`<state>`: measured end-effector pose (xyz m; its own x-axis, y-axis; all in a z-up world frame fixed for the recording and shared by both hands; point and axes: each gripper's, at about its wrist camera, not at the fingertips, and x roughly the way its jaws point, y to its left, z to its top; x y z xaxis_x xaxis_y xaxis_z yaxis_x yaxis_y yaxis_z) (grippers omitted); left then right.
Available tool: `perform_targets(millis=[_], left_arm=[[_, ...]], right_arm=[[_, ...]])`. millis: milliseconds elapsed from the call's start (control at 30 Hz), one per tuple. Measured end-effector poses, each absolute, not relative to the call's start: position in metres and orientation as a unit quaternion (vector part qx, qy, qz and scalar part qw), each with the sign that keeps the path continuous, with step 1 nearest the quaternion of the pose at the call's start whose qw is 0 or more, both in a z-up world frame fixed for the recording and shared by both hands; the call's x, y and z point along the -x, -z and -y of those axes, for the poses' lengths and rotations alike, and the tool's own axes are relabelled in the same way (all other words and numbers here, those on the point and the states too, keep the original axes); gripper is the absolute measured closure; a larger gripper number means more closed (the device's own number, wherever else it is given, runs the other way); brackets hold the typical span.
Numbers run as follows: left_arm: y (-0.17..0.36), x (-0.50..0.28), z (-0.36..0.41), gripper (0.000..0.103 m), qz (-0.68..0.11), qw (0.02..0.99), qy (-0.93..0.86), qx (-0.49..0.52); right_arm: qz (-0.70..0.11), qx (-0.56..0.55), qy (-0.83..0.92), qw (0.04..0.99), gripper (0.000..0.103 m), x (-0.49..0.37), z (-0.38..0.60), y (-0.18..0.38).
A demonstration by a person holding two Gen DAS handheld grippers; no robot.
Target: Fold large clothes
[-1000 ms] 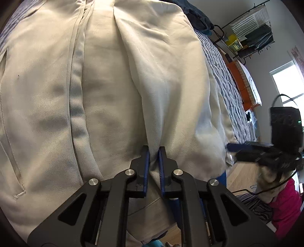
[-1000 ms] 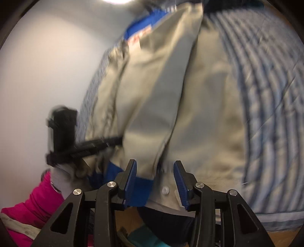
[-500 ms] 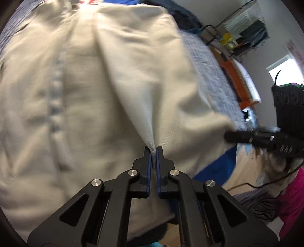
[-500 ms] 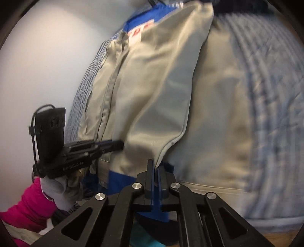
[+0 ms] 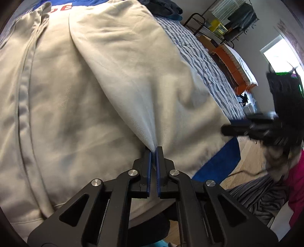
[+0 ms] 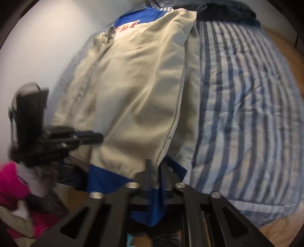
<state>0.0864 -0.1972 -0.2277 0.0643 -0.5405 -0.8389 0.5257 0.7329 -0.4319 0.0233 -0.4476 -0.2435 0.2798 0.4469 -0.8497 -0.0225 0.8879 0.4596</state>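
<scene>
The beige jacket (image 5: 98,98) lies spread on the bed, over the blue-and-white striped quilt (image 6: 247,114), with its blue hem band (image 6: 106,180) hanging past the quilt's near edge and a blue panel with red lettering (image 5: 64,8) at its far end. A long seam or placket runs along the cloth on the wall side of the quilt.

The left gripper (image 5: 153,150) is closed tight on a pinch of the beige cloth near the hem — the fabric rises from the quilt in a taut ridge straight into the blue pads (image 5: 149,163).

The right gripper (image 6: 154,167) sits at the jacket's hem on the quilt's near edge. Its jaws are opening, and the blue band and the beige edge pass between the fingers; the view is blurred, so whether the pads press on the cloth cannot be told.

Beyond the far end of the quilt lies a heap of dark clothes (image 6: 224,11). Past the quilt's side stand a wire rack (image 5: 235,17) and a bright window (image 5: 281,51) — and a pink sleeve (image 6: 11,182) shows below the near edge.
</scene>
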Motion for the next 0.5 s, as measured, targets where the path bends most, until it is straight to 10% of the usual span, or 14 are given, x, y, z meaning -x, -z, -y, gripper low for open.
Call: perform_targets(millis=[500], left_arm=[[0.203,-0.073,0.204,0.101,-0.544,0.758,0.358,-0.005]], right_arm=[[-0.462,-0.252,-0.116,0.843,0.063,-0.186,0.542,0.213]])
